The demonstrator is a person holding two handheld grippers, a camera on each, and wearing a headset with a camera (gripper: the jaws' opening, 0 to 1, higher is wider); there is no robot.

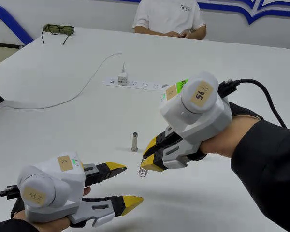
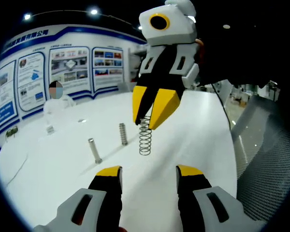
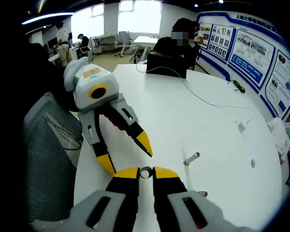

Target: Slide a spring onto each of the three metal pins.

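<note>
My right gripper (image 1: 147, 165) is shut on a small steel spring (image 1: 143, 171), which hangs upright from its yellow tips just over the white table (image 1: 63, 125). The same spring (image 2: 144, 137) hangs below the right gripper (image 2: 151, 118) in the left gripper view, and the spring's end (image 3: 145, 172) sits between the shut tips of the right gripper (image 3: 145, 175) in its own view. A bare metal pin (image 1: 134, 142) stands a little beyond it. Two pins stand apart: a smooth pin (image 2: 93, 151) and a pin with a coil on it (image 2: 123, 134). My left gripper (image 1: 127, 184) is open and holds nothing, near the spring.
A white power strip (image 1: 135, 84) with a plug and a thin cable (image 1: 72, 96) lies further back. Dark glasses (image 1: 58, 30) rest at the far left. A person in a white shirt (image 1: 169, 17) sits at the far edge. Table edge and mesh chair (image 2: 261, 145) lie to the right.
</note>
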